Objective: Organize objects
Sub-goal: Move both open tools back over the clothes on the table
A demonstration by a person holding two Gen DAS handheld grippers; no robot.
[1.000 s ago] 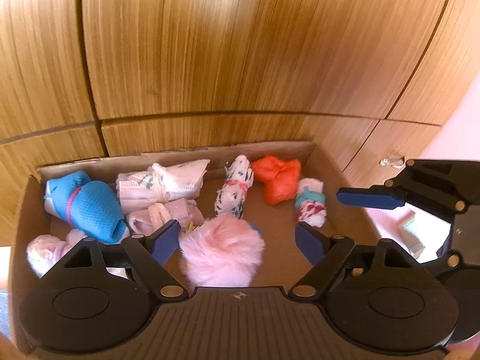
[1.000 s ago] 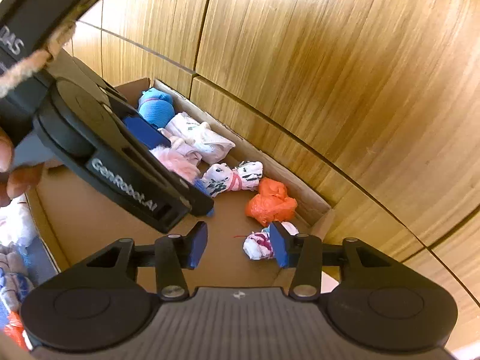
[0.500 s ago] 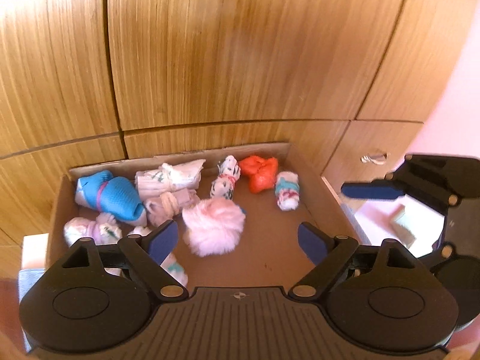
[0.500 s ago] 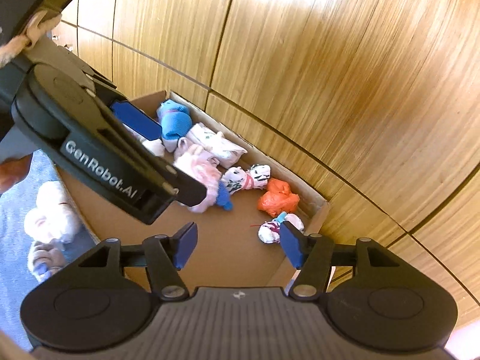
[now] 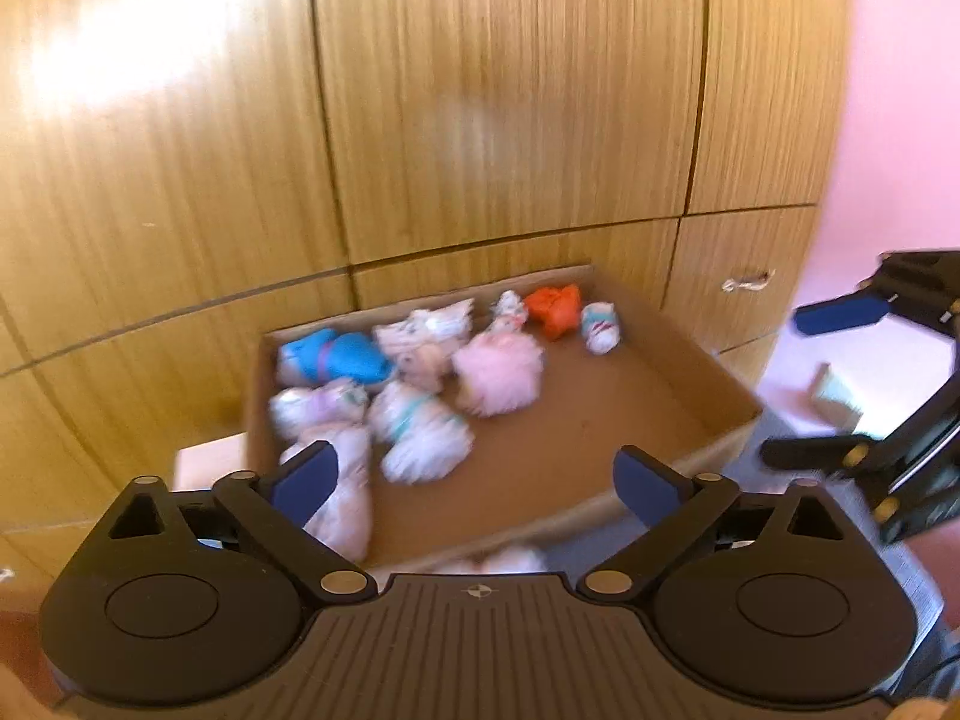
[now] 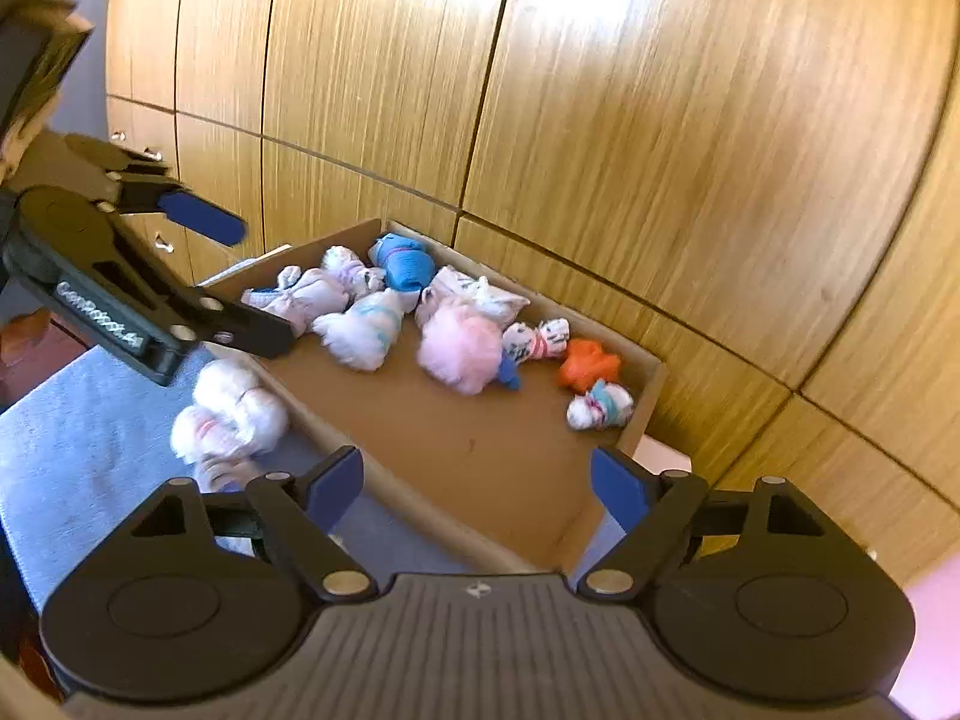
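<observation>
A shallow cardboard box point(image 5: 678, 402) point(image 6: 516, 468) sits against a wooden cabinet. In it lie several rolled sock bundles: a fluffy pink one point(image 5: 498, 372) point(image 6: 459, 351), a blue one point(image 5: 336, 357) point(image 6: 405, 264), an orange one point(image 5: 555, 309) point(image 6: 588, 363), and white patterned ones point(image 5: 602, 327) point(image 6: 600, 408). More pale bundles point(image 6: 231, 414) lie outside the box on a grey cloth. My left gripper point(image 5: 477, 483) point(image 6: 198, 276) is open and empty, above the box's near edge. My right gripper point(image 6: 477, 489) point(image 5: 834, 378) is open and empty, over the box's near corner.
Wooden cabinet doors and drawers point(image 5: 480, 120) point(image 6: 660, 150) stand right behind the box. A grey cloth point(image 6: 78, 420) covers the surface in front of the box. A pink wall point(image 5: 900, 150) is at the right. A small pale object point(image 5: 834, 399) lies on the floor at the right.
Both grippers have pulled back and up from the box. The fluffy pink bundle stays in the box. The right gripper's jaws have opened wider.
</observation>
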